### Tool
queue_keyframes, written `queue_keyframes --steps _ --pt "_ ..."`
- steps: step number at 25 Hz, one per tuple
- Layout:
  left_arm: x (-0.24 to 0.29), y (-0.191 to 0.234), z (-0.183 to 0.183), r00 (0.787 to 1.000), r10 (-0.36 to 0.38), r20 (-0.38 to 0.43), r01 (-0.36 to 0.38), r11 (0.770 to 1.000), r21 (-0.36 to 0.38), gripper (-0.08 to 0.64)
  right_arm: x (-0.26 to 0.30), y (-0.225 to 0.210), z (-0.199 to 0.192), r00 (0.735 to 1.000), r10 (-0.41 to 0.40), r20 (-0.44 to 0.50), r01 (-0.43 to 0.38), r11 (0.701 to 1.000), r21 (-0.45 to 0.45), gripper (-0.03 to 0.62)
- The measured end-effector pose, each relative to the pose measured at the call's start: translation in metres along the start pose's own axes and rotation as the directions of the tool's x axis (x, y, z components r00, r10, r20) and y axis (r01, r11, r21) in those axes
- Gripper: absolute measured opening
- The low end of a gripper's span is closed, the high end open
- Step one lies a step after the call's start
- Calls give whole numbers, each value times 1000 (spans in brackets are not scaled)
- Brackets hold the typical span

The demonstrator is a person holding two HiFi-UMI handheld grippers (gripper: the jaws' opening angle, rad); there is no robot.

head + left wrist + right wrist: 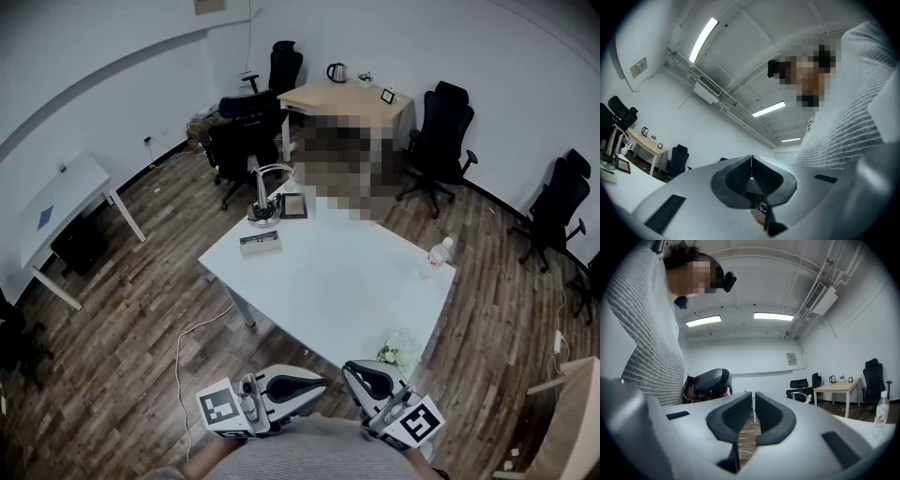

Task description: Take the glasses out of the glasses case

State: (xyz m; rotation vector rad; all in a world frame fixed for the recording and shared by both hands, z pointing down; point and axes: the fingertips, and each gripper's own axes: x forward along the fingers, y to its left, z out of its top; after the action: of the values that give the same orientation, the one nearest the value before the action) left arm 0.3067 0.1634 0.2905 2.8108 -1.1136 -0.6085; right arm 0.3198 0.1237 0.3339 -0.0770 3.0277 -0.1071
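Note:
A grey oblong case, likely the glasses case (260, 242), lies near the far left corner of the white table (347, 281); I cannot tell whether it is open. No glasses show. Both grippers are held low against the person's body, well short of the case. My left gripper (322, 382) points up and to the right with its jaws shut and empty (751, 158). Beside it, my right gripper (351, 368) has its pads drawn together to a thin slit with nothing between them (753, 397). A grey knitted sleeve fills one side of each gripper view.
Behind the case stand a small desk lamp (262, 197) and a picture frame (293, 205). A water bottle (438, 253) is at the table's right corner and a white flower bunch (398, 352) at its near edge. Office chairs (441, 141) and a wooden desk (347, 98) stand beyond.

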Motion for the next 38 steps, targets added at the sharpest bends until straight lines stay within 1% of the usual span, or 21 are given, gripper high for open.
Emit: queue_keyframes --steps 5,9,13,16,20,26,31,35,38 --pt "0 5 -2 1000 10 -13 -10 1000 -13 14 4 -2 -3 1000 -3 -7 3 1000 24 15" --pt "-11 11 -12 999 31 -39 -32 999 -35 14 11 -5 -5 1000 -12 3 12 999 35 15" --pt "-20 27 -9 998 44 -42 -46 998 -45 14 26 -9 -7 1000 -15 -4 15 999 37 15" --pt "-28 46 -5 999 32 -35 -33 998 -48 14 39 -18 -9 999 -45 -3 45 998 37 15" --pt "-43 91 8 1000 5 -27 -7 999 -42 14 72 -39 -10 995 -97 18 96 995 27 17" --pt "-75 172 34 997 -59 -51 56 997 -60 14 157 -70 -15 988 -151 25 150 989 18 18" --pt "-95 228 61 991 -113 -77 109 993 -50 14 220 -105 -9 971 -236 39 237 971 -20 18" --pt "-119 273 73 986 -134 -95 128 990 -66 14 263 -115 -16 965 -261 5 261 965 -26 18" --pt "-132 301 83 982 -159 -100 153 986 -65 14 291 -117 -17 960 -279 12 279 960 -25 18"
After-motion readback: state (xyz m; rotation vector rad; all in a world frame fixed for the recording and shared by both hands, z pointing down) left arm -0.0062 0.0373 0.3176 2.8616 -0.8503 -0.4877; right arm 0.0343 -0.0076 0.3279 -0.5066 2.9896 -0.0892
